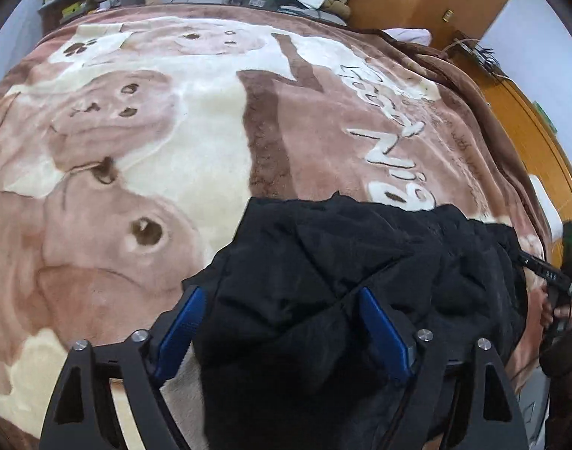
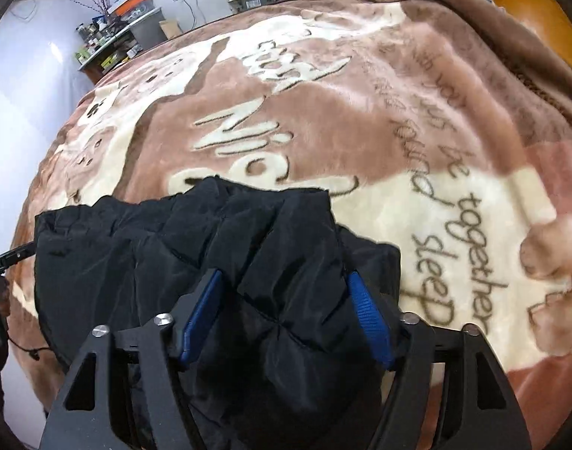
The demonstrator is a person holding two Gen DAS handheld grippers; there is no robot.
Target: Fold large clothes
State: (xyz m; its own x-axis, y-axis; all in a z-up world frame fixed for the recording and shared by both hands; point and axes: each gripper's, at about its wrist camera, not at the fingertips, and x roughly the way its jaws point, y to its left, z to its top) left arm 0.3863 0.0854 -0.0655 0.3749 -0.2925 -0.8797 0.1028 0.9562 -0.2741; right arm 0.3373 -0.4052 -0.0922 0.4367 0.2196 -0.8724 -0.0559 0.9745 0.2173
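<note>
Both grippers angled down w/ black jacket between jaws

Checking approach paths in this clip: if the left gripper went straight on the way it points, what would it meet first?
The black jacket. Its padded fabric already bulges between the left gripper's blue pads, which look spread and not pressing on it. The blanket lies beneath, so the gripper would probably reach that only after the jacket.

A bed is covered by a plush brown and cream blanket printed with bears and lettering. Beyond its far edge a cluttered shelf is set against a pale wall. A wooden headboard is seen along the right edge. Soft daylight is cast throughout.
</note>
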